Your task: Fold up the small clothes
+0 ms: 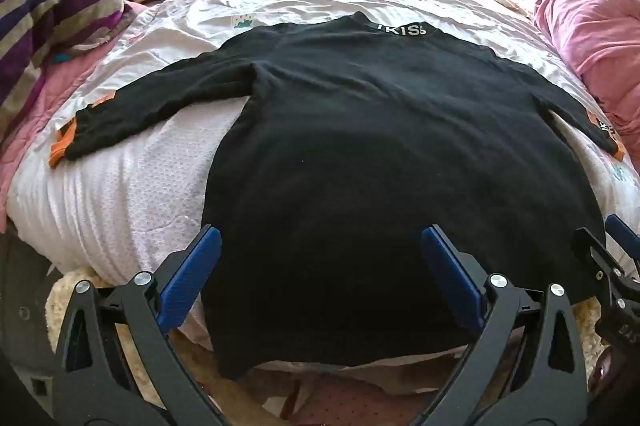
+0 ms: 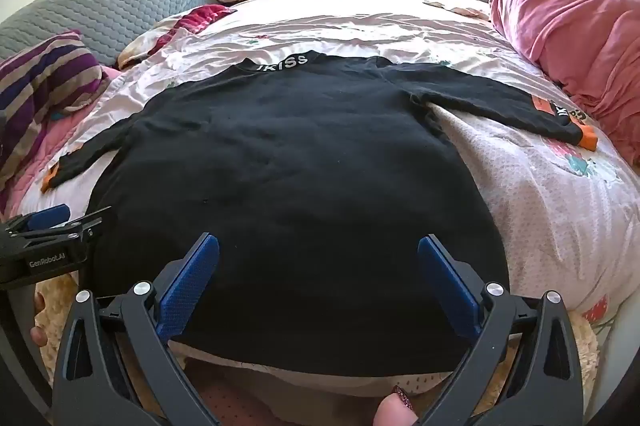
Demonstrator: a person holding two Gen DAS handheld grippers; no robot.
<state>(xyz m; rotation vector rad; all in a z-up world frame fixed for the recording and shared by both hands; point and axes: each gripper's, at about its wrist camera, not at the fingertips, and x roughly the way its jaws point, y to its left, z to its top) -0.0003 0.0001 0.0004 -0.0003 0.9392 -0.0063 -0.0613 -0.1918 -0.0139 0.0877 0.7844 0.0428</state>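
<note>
pale bedspread (image 1: 120, 194), black top (image 1: 360, 146) flat; left tool (image 1: 320, 254), right tool (image 2: 318, 258) spread wide over hem

So there's one black long-sleeve top (image 1: 380, 154) spread out flat on the bed, collar pointing away toward the window and the hem hanging a bit over the near edge of the mattress. The neckband has white lettering on it, looks like "IKISS". Both sleeves are stretched out to the sides and angle slightly back toward the near edge, each ending in an orange cuff; the right sleeve also has white letters printed just above its cuff. Fabric lies mostly smooth, just a few soft wrinkles around the armpits. Not folded yet.
</note>
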